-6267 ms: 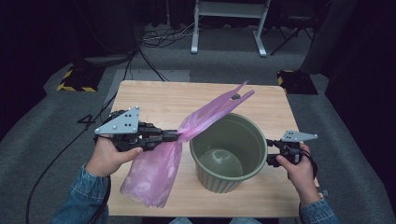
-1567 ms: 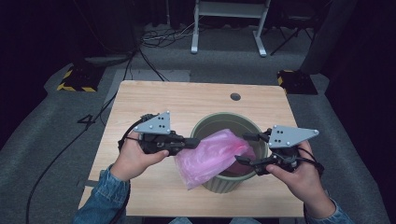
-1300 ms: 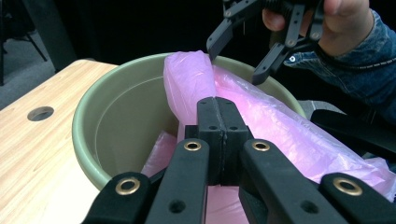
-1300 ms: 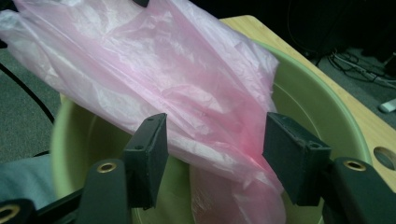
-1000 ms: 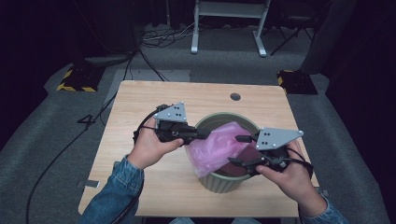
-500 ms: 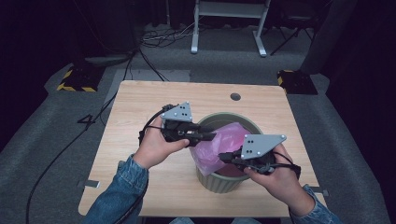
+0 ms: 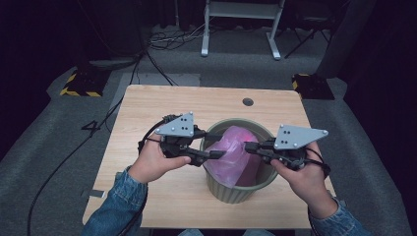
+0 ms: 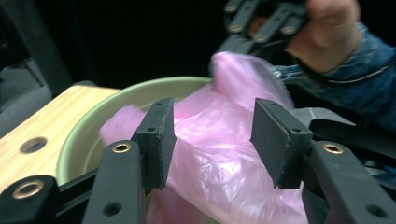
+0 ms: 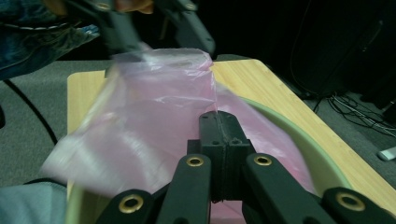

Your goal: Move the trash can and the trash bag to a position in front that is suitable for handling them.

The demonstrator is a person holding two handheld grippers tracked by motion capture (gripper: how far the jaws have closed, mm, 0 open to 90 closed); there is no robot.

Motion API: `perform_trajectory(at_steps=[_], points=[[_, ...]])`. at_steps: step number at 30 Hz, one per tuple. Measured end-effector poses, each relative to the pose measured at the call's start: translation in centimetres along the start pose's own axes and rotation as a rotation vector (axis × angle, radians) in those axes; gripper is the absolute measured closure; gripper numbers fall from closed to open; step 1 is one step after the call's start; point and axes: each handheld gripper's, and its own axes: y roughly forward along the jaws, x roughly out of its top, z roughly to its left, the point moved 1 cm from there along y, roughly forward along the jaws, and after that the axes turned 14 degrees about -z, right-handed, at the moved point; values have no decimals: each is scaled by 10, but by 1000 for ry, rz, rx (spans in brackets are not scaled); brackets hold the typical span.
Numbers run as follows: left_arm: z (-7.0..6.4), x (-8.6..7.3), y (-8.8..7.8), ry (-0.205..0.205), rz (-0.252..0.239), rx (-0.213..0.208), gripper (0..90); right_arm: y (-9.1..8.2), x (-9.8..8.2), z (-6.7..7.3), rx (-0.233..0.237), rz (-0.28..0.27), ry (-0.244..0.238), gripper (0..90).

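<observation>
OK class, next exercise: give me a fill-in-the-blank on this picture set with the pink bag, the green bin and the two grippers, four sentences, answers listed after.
1. The pink plastic bag sits in a bin whose colour is ____.
2. The bin stands on a table made of ____.
3. The right gripper has its jaws ____ on the bag's film.
4. The left gripper has its jaws ____, with the bag between the pads, and they have just been opening.

Missing words: green; wood; shut; open
</observation>
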Motion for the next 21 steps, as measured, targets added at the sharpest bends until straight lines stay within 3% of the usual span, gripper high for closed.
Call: perform_trajectory(at_steps=[5,11,13,14,15,16,18,21], points=[[-6,4,4,-11,0,-67,474,4,1,-5,-16,-11,9,900],[-8,7,11,-18,-20,-80,439,11,5,-5,-14,-8,-4,900],[-8,8,13,-17,-10,-79,478,14,6,-3,-8,-12,-2,900],[-7,8,14,-10,-1,-85,553,16,8,-2,-3,-16,-4,900],[-8,8,14,-9,6,-87,698,18,10,1,3,-21,-15,900],[-8,7,14,-10,9,-90,698,18,10,1,3,-21,-15,900],[-8,7,13,1,17,-85,853,18,10,2,1,-26,-17,900],[-8,6,9,14,22,-64,900,15,7,-1,-2,-28,-6,900]])
